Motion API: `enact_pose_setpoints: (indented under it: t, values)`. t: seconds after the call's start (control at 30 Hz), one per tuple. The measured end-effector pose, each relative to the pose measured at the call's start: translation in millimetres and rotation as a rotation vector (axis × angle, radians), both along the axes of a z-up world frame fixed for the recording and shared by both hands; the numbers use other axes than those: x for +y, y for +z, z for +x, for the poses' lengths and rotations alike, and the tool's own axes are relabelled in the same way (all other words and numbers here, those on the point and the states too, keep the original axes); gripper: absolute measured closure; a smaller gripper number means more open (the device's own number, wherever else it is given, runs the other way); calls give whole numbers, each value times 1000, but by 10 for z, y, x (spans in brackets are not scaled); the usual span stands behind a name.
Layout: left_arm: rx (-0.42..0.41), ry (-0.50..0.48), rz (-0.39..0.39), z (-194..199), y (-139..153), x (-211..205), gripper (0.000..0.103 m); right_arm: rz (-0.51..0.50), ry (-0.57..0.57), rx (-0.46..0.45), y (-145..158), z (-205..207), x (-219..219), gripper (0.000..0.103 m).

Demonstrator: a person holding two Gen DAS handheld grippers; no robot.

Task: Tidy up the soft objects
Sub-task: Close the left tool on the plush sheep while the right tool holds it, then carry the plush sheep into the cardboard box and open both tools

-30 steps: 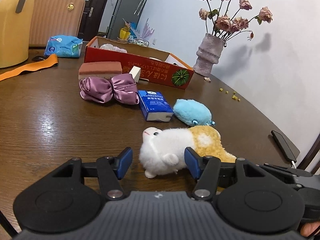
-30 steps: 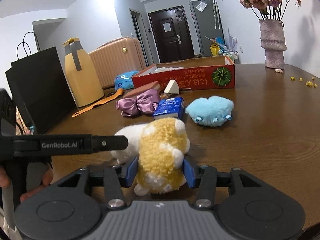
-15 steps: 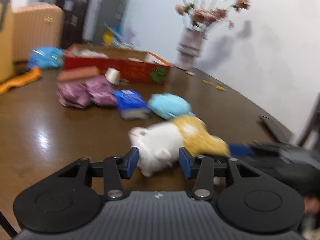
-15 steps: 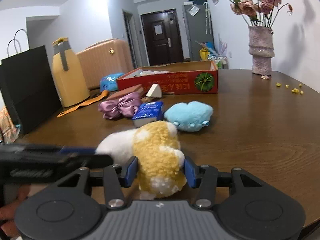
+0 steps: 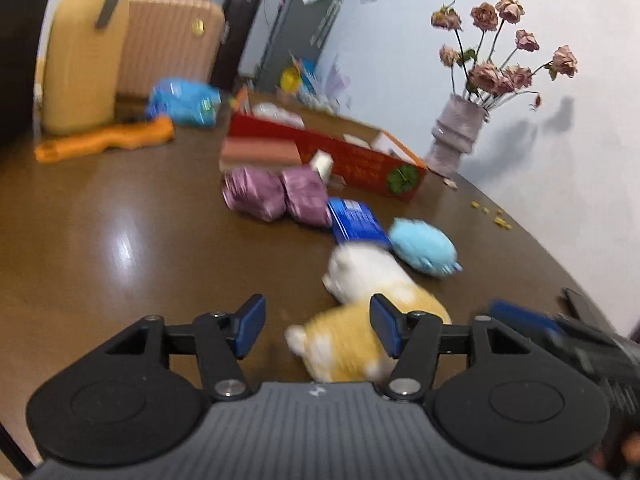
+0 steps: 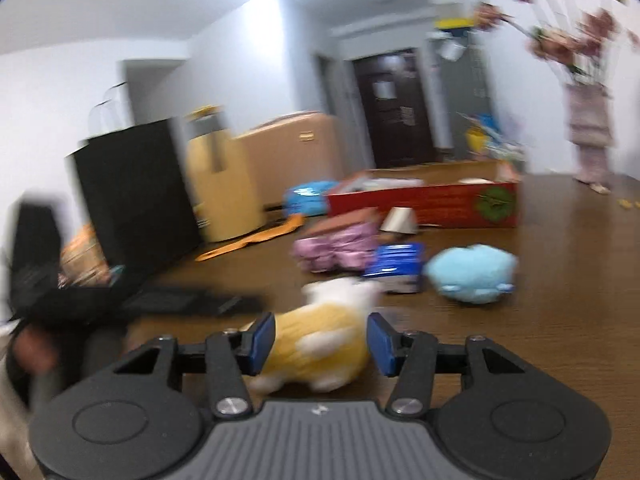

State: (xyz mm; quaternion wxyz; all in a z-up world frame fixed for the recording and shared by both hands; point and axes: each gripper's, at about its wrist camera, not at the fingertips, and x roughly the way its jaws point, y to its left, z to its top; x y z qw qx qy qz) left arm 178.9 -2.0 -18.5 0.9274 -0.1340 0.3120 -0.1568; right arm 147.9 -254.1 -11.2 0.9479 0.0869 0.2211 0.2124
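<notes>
Gripped between the blue pads of the right gripper (image 6: 321, 339) is a yellow and white plush toy (image 6: 320, 344), its yellow body filling the gap and its white head pointed away toward the far items; the jaws are opening slightly, yet the pads are seen pressed against its sides. Left gripper (image 5: 318, 331) jaws are opening at a medium width, with the toy's (image 5: 352, 332) yellow end partly between them, close against the right pad and clear of the left one. The toy is seen low over the brown surface (image 5: 120, 240), near its front edge. Just beyond are found a light blue plush (image 6: 472, 276), a blue packet (image 6: 398, 268) and a purple bow (image 5: 276, 196). A red cardboard box (image 6: 432, 200) is placed further back. Both views are blurred.
</notes>
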Motion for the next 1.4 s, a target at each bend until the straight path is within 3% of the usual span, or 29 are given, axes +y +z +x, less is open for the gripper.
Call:
enact_pose_setpoints:
  t: [0.1,0.2,0.33,0.37,0.4,0.47,0.57,0.7,0.83,0.93,1.07,1.23,1.4]
  values:
    - [60,-7,-94,0,-66,56,40,84,-46,63,-66,208,-109,40]
    - [116,1,-154,24,-80,129,38,194,-55,114,-165,402,-133,40]
    - [180,-20,-231,1,-104,199,35,218,-45,153,-242,543,-52,46]
    - [194,-27,-233,-8,-123,180,37,205,-37,156,-248,557,-21,53]
    - [196,-31,-224,-13,-140,154,41,187,-36,165,-251,563,42,58]
    - [184,-44,-247,-2,-173,154,60,172,-42,180,-244,547,77,60]
    - [184,-18,-296,55,-172,214,71,140,-72,195,-173,474,86,60]
    - [189,-33,-316,167,-155,222,69,142,-76,223,-174,431,63,59]
    - [185,-53,-308,259,-157,204,65,218,-95,264,-239,511,-14,58]
    - [161,-67,-290,277,-123,168,76,215,-101,269,-236,536,-14,64]
    - [99,-113,-289,288,57,103,78,177,-98,223,-84,501,-12,66]
    - [21,-170,-323,794,502,-100,78,207,-96,131,334,823,-289,66]
    - [-20,-234,-302,1853,820,-509,78,145,-107,62,856,1770,-607,66]
